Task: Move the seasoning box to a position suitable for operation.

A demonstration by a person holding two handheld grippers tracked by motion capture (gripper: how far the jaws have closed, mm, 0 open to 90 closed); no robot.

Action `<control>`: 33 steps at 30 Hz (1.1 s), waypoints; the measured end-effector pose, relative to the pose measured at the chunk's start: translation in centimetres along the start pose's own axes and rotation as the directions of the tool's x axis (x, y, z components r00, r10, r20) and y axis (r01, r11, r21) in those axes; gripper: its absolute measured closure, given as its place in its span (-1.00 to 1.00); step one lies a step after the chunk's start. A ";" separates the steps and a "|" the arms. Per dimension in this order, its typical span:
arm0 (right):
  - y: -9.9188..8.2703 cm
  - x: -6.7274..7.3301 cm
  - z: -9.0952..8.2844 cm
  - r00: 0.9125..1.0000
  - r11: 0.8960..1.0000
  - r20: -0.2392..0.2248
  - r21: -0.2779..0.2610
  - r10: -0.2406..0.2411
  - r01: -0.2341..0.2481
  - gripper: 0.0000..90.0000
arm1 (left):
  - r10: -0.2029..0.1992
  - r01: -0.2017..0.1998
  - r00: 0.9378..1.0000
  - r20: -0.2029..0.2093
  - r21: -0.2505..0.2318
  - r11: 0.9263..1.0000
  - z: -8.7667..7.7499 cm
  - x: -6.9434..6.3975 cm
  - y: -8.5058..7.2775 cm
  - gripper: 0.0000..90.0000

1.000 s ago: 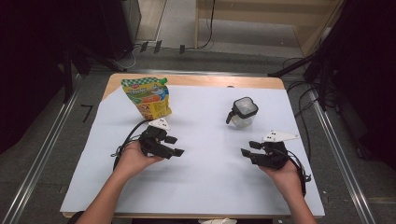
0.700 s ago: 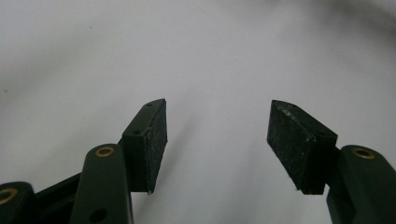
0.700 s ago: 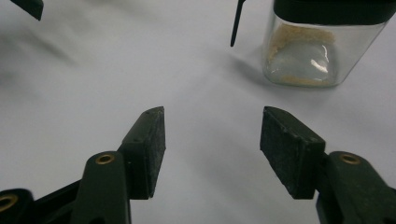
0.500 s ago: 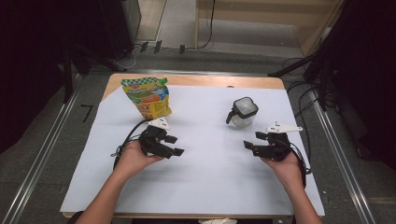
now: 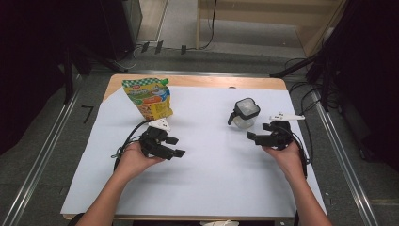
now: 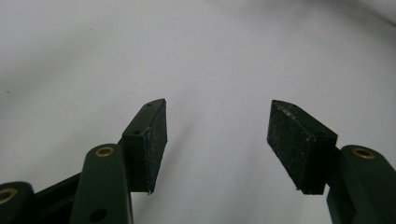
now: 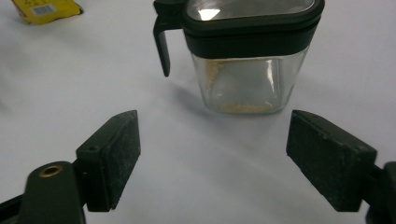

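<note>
A clear glass jar [image 5: 245,114] with a black lid and side handle stands upright on the white sheet at the right. In the right gripper view the jar [image 7: 247,70] is just ahead of my right gripper [image 7: 229,158]. That gripper's jaws have just been opening; they stand wide with nothing between them. In the high view the right gripper [image 5: 258,133] lies just in front of the jar, apart from it. My left gripper [image 5: 175,146] rests at centre left, open over bare sheet, as the left gripper view [image 6: 218,140] confirms. A colourful snack pouch [image 5: 148,99] stands behind it.
A white sheet [image 5: 211,169] covers most of the wooden table [image 5: 197,82]. Metal rails run along the floor on both sides. Cables trail from each gripper. The pouch's yellow corner [image 7: 44,7] shows at the top left of the right gripper view.
My right hand has moved away from the person and closer to the jar, and its jaws have spread wider. The left hand and gripper have stayed put.
</note>
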State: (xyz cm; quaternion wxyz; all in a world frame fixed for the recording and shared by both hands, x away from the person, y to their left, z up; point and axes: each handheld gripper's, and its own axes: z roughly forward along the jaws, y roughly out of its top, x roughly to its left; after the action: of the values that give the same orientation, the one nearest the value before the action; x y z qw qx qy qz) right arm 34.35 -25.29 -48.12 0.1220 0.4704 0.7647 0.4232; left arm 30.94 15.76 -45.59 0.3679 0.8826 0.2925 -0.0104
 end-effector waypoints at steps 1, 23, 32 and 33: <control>0.2 -0.2 0.3 1.000 1.000 0.001 0.003 0.005 -0.005 -0.67 | -0.002 0.002 1.000 -0.001 0.001 1.000 0.0 0.0 0.0 -0.14; 2.6 -1.0 6.0 0.995 0.998 0.097 -0.066 0.007 -0.001 -0.71 | -0.003 0.003 1.000 0.004 0.003 1.000 0.2 0.0 0.0 -0.14; 2.3 -1.1 7.8 0.994 0.991 0.103 -0.130 0.027 -0.013 -0.75 | 0.000 0.000 1.000 0.010 0.008 1.000 0.4 -0.1 0.0 -0.14; 2.3 -1.1 8.0 0.993 0.991 0.110 -0.133 0.029 -0.014 -0.74 | 0.000 -0.001 1.000 0.010 0.008 1.000 0.4 -0.1 0.0 -0.14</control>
State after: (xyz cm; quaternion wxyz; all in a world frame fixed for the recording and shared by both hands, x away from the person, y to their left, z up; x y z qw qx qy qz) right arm 40.98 -21.48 -51.48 0.1912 0.4924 0.7218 0.4472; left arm 30.98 15.48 -45.85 0.3658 0.8841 0.2904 -0.0158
